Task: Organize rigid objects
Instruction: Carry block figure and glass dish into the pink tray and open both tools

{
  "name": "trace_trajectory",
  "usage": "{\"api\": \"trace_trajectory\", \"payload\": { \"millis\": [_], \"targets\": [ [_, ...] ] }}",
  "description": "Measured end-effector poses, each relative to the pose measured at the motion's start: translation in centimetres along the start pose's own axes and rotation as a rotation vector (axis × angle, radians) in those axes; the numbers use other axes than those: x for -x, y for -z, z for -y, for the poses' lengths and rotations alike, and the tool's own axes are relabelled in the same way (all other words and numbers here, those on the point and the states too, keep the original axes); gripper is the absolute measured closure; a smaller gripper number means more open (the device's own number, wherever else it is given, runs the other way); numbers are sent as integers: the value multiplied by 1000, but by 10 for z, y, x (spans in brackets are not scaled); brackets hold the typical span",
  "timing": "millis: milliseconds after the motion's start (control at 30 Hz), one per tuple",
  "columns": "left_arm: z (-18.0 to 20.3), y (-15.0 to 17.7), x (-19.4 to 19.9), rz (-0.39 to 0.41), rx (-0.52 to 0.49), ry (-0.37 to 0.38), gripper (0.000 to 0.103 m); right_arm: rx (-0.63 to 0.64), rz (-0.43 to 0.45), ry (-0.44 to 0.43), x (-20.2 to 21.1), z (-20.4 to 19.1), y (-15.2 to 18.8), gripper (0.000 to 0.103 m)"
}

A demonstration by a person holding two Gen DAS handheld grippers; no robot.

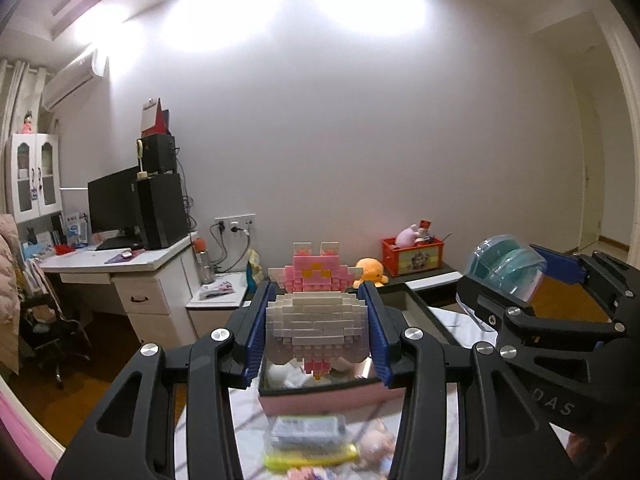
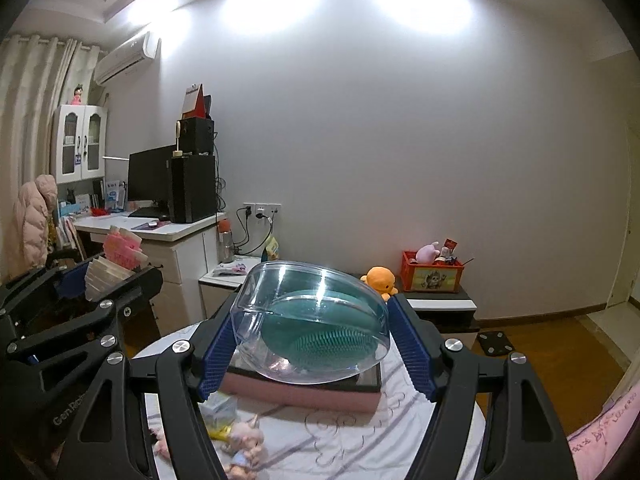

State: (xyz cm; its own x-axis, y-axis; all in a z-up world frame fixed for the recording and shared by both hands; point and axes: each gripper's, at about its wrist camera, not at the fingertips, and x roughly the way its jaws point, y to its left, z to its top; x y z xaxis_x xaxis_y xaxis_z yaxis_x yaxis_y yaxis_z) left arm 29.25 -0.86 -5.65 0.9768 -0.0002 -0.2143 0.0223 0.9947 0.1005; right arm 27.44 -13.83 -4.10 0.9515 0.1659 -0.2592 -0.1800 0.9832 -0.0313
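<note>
My left gripper (image 1: 317,312) is shut on a pink and white block-built figure (image 1: 316,320), lifted above a pink box with a dark rim (image 1: 320,390). The figure shows again in the right wrist view (image 2: 116,258), held at the far left. My right gripper (image 2: 312,326) is shut on a clear plastic case with a teal brush inside (image 2: 316,324), raised over the same pink box (image 2: 304,394). In the left wrist view that clear case (image 1: 508,262) hangs at the right between blue pads.
Small items lie on the white patterned cloth below: a yellow and grey packet (image 1: 308,440) and a little doll (image 2: 244,444). Beyond stand a white desk (image 1: 116,264) with a monitor, an orange plush (image 2: 380,278), a red crate (image 2: 432,272) and a white wall.
</note>
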Motion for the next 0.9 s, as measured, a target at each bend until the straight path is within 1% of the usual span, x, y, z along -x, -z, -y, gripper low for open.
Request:
{"api": "trace_trajectory", "payload": {
  "millis": [100,167,233,333,400,500,633,733,767,800,833,867,900],
  "targets": [
    [-2,-1,-29,-19,-7,-5,59,2,-26,-10,-26,1,-1,29],
    [-1,0,-51,-38,-30,-27,59,5,-51,-17,-49,1,0,29],
    [-2,3,-72,-61,-28,-14,59,9,-77,-15,-71,3,2,29],
    [-4,17,-113,-139,-14,32,59,2,-126,-16,-103,9,8,29],
    [0,26,-135,-186,-17,39,59,5,-171,-13,-124,12,16,29],
    [3,42,-168,-270,-26,50,59,2,-261,-30,-161,17,34,29],
    [8,64,-203,-373,-27,60,59,6,-357,-38,-192,23,56,29],
    [11,72,-214,-409,-38,56,57,16,-402,-36,-206,25,69,29],
    [13,75,-216,-415,-47,51,55,14,-412,-38,-209,26,71,29],
    [15,75,-218,-417,-58,35,48,12,-418,-37,-211,27,74,29],
    [13,75,-218,-413,-63,23,37,10,-427,-30,-213,29,77,29],
    [12,74,-218,-403,-66,0,32,4,-430,-26,-215,31,79,29],
    [10,72,-218,-395,-68,-20,22,-3,-430,-24,-216,33,80,29]
  ]
}}
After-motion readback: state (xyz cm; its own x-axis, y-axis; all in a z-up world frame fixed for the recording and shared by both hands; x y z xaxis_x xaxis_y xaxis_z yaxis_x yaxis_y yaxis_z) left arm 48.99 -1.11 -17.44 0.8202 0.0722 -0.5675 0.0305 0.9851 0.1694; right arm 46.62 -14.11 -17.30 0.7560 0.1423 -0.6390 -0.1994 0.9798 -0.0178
